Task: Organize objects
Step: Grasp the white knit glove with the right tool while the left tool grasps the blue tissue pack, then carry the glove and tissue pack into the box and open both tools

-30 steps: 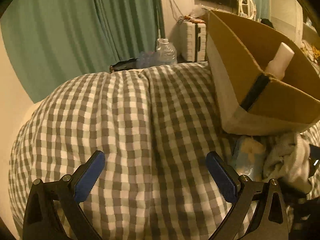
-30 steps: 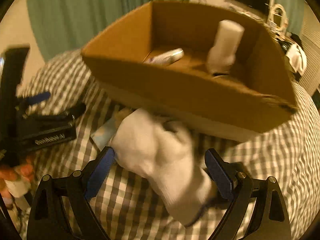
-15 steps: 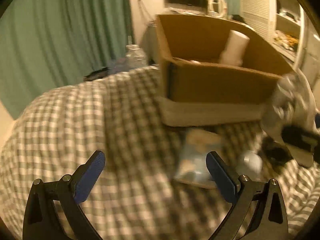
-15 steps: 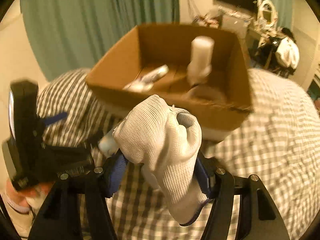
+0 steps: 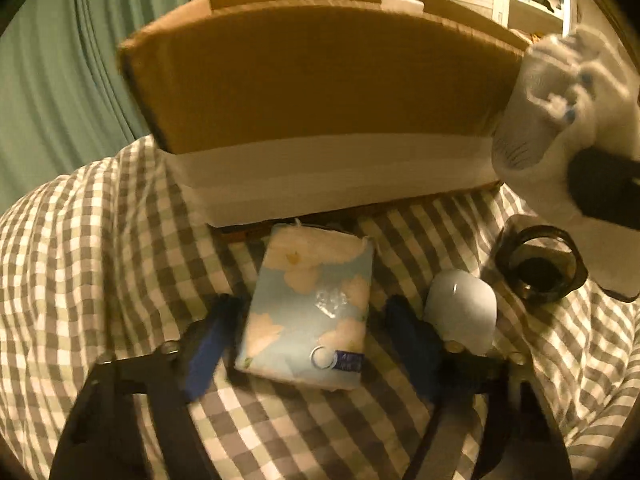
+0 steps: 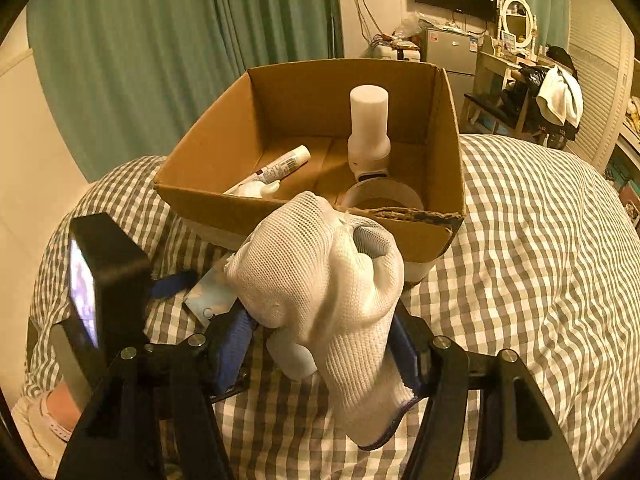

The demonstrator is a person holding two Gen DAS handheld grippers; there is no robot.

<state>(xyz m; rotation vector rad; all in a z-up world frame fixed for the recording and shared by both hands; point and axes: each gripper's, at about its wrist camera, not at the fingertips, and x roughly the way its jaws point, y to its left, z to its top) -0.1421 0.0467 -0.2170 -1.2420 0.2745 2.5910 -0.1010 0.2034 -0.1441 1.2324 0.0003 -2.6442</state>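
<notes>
My right gripper (image 6: 320, 340) is shut on a white knitted glove (image 6: 320, 280) and holds it above the bed, just short of the cardboard box (image 6: 224, 152). The box holds a white bottle (image 6: 368, 128), a tube (image 6: 276, 168) and a tape roll (image 6: 384, 196). In the left wrist view my left gripper (image 5: 312, 344) is open, its fingers on either side of a blue flowered tissue pack (image 5: 312, 304) lying on the checked blanket before the box (image 5: 320, 92). The glove (image 5: 560, 100) shows at the right there.
A white rounded object (image 5: 460, 312) and a dark glass jar (image 5: 536, 264) lie right of the tissue pack. The checked blanket (image 6: 520, 240) covers the bed. Green curtains (image 6: 160, 60) hang behind, furniture stands at the back right.
My left gripper has swung right and down, now straddling the tissue pack, jaws narrower. My right gripper closed on the glove and lifted it toward the box.
</notes>
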